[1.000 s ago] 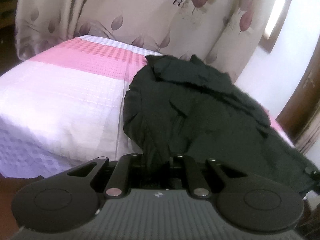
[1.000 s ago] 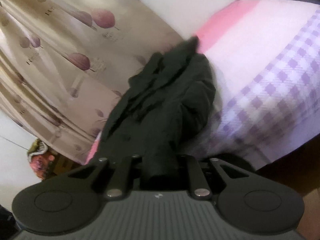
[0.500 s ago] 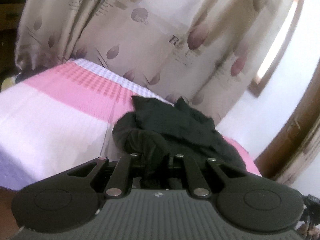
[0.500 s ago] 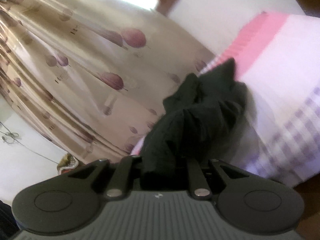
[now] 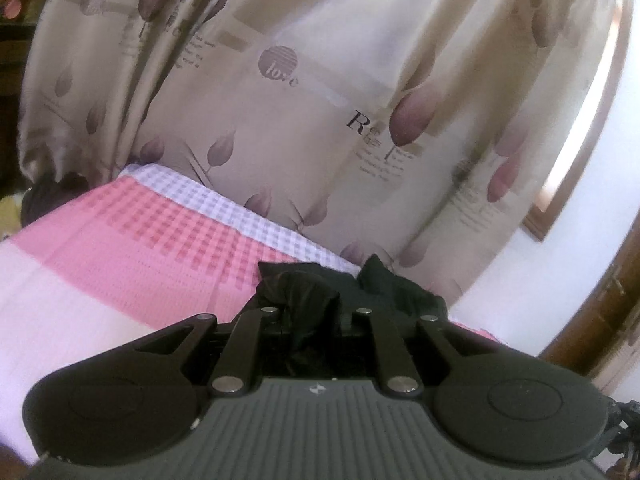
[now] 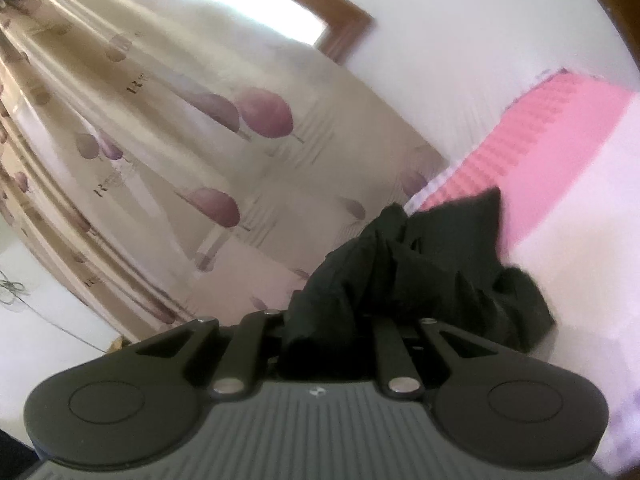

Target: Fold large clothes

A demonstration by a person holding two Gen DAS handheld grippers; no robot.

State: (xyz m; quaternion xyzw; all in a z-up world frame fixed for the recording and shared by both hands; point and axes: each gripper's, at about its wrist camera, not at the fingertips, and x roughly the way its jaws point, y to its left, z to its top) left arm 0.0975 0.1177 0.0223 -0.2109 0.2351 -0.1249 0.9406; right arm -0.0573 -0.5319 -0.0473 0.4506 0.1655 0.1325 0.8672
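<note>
Since a second ago I've carried both grips forward, so less black garment (image 5: pixel 400 292) shows ahead and more curtain (image 5: pixel 280 100). Left gripper (image 5: pixel 310 316) and right gripper (image 6: pixel 332 320) each pinch a bunch of it, jaws clamped on cloth. The rest lies bunched on the pink checked bed (image 5: pixel 120 248). I'd keep both hands level, lay the edge flat, then release.
</note>
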